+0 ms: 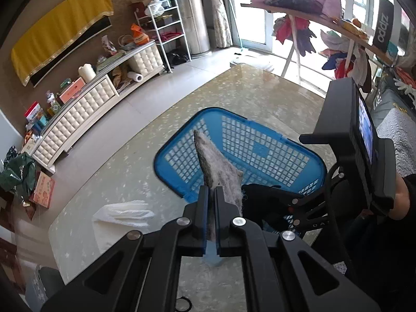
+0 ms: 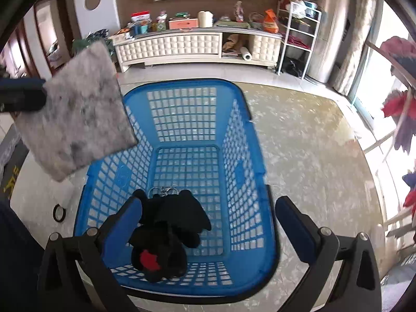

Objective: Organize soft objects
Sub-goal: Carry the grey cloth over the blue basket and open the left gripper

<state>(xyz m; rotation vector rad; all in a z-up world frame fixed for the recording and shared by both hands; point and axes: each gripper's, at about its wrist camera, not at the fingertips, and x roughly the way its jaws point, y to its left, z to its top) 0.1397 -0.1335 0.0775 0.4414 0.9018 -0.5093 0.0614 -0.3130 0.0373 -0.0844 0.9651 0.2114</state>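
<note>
The blue basket [image 2: 244,140] stands on a pale marbled table [image 1: 124,161], its lattice walls open at the top and most of its floor bare. Beyond the basket's far rim the tabletop runs clear toward a curved edge, with tiled floor and a white quilted cabinet [image 2: 182,45] past that. To the basket's left lie a white plastic bag [image 1: 122,214] and, nearer the table edge, a small dark tape ring [image 2: 59,213].

On the right of the left wrist view a black sign reads "zippo" [image 1: 382,26] (seen sideways); other lettering in the room is too small to make out.

The left gripper [image 1: 212,195] has its jaws pressed together on the edge of a grey felt pad [image 1: 215,166], which juts forward over the basket's near-left rim, held in the air and edge-on to that camera; the right wrist view shows its flat, mottled face. The right gripper [image 2: 208,213] hangs over the basket's near end with its jaws wide apart and nothing between them. Below it a black plush toy [image 2: 169,231] with a red patch lies on the basket floor, at the near end.
</note>
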